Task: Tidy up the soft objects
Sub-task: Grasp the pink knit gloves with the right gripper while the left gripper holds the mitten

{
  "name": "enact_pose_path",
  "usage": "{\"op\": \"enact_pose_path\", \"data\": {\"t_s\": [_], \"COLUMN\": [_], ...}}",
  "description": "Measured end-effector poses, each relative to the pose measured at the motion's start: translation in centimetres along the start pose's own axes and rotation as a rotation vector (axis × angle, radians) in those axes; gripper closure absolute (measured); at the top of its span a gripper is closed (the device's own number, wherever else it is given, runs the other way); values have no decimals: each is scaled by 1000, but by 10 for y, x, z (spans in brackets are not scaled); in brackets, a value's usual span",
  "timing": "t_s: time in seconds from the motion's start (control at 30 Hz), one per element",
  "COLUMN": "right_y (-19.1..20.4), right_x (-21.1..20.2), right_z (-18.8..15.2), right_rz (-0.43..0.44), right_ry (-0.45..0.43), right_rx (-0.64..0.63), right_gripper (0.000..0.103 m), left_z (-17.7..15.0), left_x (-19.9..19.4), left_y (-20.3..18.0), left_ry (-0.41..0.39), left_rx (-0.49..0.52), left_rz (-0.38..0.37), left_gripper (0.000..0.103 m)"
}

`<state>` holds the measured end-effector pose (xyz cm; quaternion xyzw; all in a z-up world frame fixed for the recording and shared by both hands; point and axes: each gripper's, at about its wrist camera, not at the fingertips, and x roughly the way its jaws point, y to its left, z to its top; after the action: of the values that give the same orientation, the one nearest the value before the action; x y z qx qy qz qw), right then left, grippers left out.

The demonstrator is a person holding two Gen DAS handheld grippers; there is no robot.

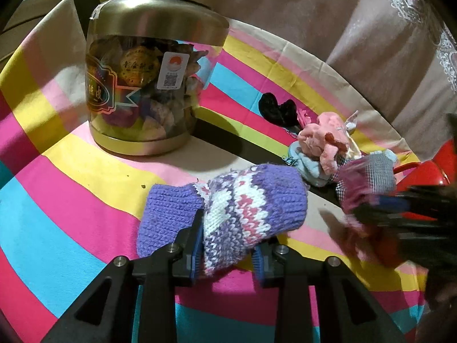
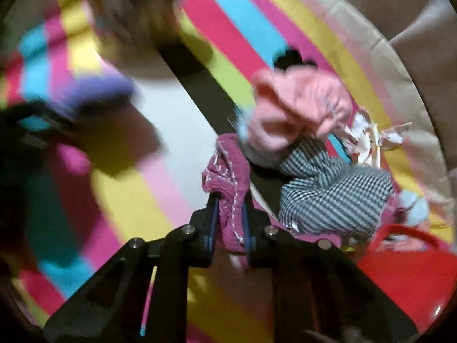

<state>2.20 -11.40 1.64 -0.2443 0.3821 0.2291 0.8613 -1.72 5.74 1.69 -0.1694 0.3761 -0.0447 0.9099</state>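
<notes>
My left gripper [image 1: 228, 243] is shut on a purple, white and pink knitted mitten [image 1: 228, 208], held just above the striped cloth. My right gripper [image 2: 230, 217] is shut on a magenta cloth with white stitching [image 2: 228, 171] that joins a grey checked fabric [image 2: 337, 197]. In the left wrist view the right gripper [image 1: 400, 214] is a blur at the right, with the magenta and checked piece [image 1: 368, 177]. A pink soft item [image 1: 325, 137] lies on a light blue one [image 1: 308, 168] behind. The mitten shows blurred in the right wrist view [image 2: 94, 91].
A clear jar with a gold lid [image 1: 151, 65], full of wrapped items, stands at the back left on the striped tablecloth [image 1: 57, 200]. A black soft piece [image 1: 277, 111] lies further back. A red basket [image 2: 408, 271] sits at the right. A beige sofa [image 1: 342, 28] lies behind.
</notes>
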Motion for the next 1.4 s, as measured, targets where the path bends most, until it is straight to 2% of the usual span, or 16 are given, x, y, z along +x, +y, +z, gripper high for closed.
{"op": "enact_pose_path", "data": {"t_s": [0.13,0.23,0.3,0.37,0.43,0.5,0.57,0.8,0.87,0.9,0.97,1.07,1.13,1.33,1.37,1.4], "right_y": [-9,-15,-14,-12,-15,-18,-16,9,22,29,39,49,45,43,44,43], "right_x": [-65,-82,-76,-64,-49,-41,-40,-27,-29,-30,-33,-33,-33,-31,-31,-31], "right_z": [-23,-50,-70,-91,-107,-117,-123,-131,-135,-135,-135,-135,-138,-139,-139,-139], "right_rz": [288,380,355,216,152,177,163,157,117,93,80,26,46,65,64,68], "right_ry": [-154,-164,-114,-43,14,25,15,-23,-55,-69,-85,-110,-127,-147,-148,-149], "right_rx": [160,251,300,305,338,379,374,376,325,296,267,231,256,279,278,283], "right_gripper": [84,84,82,80,74,49,33,28,35,56,74,77,77,76,76,76], "left_z": [0,0,-1,0,0,0,0,1,1,1,1,1,2,10,11,11], "left_x": [1,1,1,1,2,2,3,4,4,4,4,4,6,21,25,29], "left_y": [0,0,0,-3,-5,-7,-7,-5,-4,-5,-6,-11,-17,-50,-52,-54], "left_ry": [-1,-2,-2,0,3,5,6,5,6,7,8,12,20,53,60,67], "left_rx": [1,1,4,13,26,36,42,40,43,47,57,81,119,287,300,314], "left_rz": [3,5,8,17,24,29,31,21,22,22,22,32,55,212,227,237], "left_gripper": [73,73,72,71,69,68,67,67,66,65,62,59,55,46,47,64]}}
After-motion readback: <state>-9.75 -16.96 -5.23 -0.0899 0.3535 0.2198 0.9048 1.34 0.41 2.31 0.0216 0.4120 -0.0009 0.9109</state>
